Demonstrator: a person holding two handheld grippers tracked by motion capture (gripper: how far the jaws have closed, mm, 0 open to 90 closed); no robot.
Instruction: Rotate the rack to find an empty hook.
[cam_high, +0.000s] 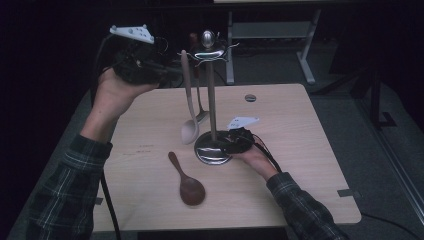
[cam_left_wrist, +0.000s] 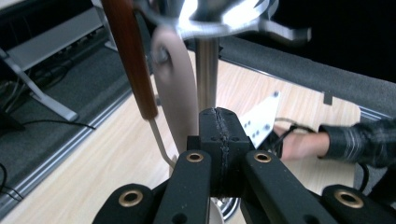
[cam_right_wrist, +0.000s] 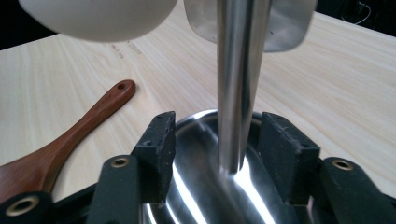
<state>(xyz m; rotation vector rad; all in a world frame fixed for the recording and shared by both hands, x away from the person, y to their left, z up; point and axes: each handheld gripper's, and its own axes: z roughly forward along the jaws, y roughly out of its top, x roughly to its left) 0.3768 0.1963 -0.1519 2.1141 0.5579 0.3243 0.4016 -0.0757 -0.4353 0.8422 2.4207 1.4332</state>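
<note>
Both tongs work at the utensil stand (cam_high: 212, 100) near the middle of the worktop (cam_high: 300, 165). The left tongs (cam_high: 172, 75), held high at the stand's top on its left, have their jaws pressed together with nothing between them, and their tips sit just beside the upper handle of the beige spoon (cam_high: 188, 100). The right tongs (cam_high: 227, 145) lie low at the stand's round base (cam_right_wrist: 196, 196), jaws apart on either side of the steel pole (cam_right_wrist: 238, 84) without the pads pressing on it. The beige spoon hangs from a hook at the stand's crown, its long axis nearly upright, bowl pointing down toward the worktop and handle end up at the hook; a steel spoon with a red-brown handle (cam_left_wrist: 128, 56) hangs behind it. The left hand is plainly the nearer to the hanging handles, which lie straight ahead of its tips. A dark wooden spoon (cam_high: 187, 180) lies flat toward the near edge, well apart from the base, its handle pointing to the far left and its bowl toward the person.
</note>
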